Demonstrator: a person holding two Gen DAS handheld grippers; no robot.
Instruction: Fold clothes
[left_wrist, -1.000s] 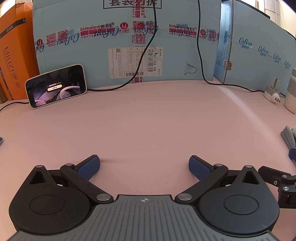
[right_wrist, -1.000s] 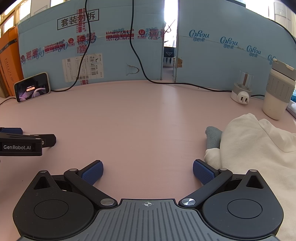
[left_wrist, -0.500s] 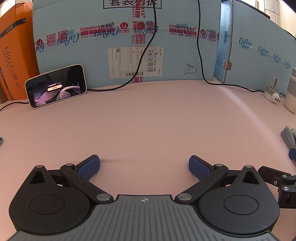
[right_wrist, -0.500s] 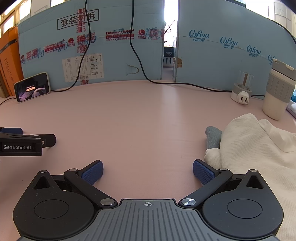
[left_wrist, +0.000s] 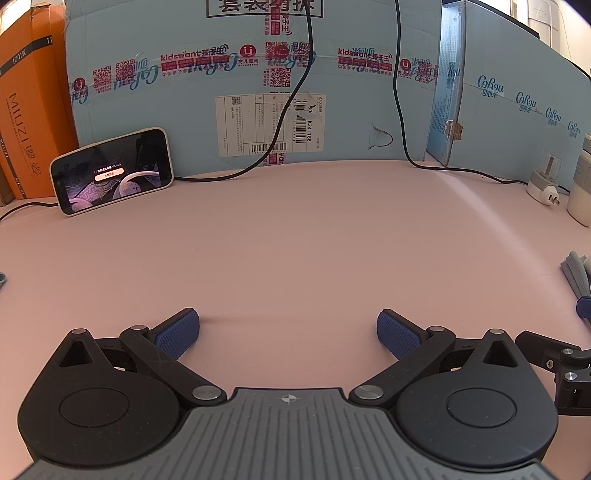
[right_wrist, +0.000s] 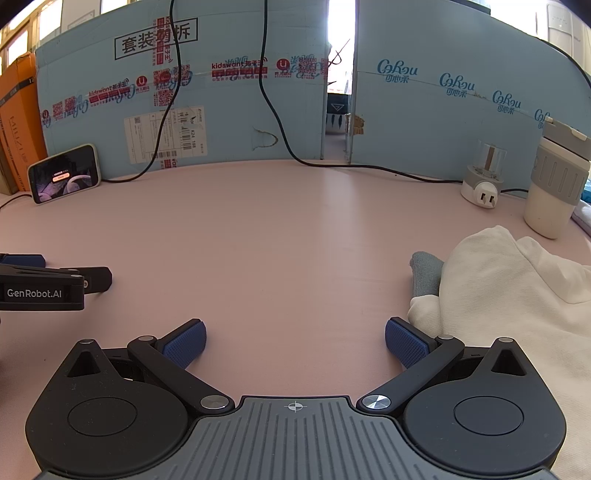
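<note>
Black linkage arms, silver pivot screws, ribbed grey housing, blue textured pads (right_wrist: 404, 341); "GenRobot.AI" marking.

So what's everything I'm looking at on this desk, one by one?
white garment: one, white, crumpled on the table's right side, beside the right gripper
grey cloth: one, grey, partly under the white garment's left edge
table: one, pink, bare in the middle
phone: one, screen lit, leaning on the blue cardboard at back left
blue cardboard: two panels, light blue, standing along the table's back
orange box: one, orange, far left
cables: two, black, hanging down the cardboard
plug adapter: one, white, back right
cup: one, cream with grey band and lid, far right
left gripper: one, black with blue pads, open, empty
right gripper: one, same build, open, empty
</note>
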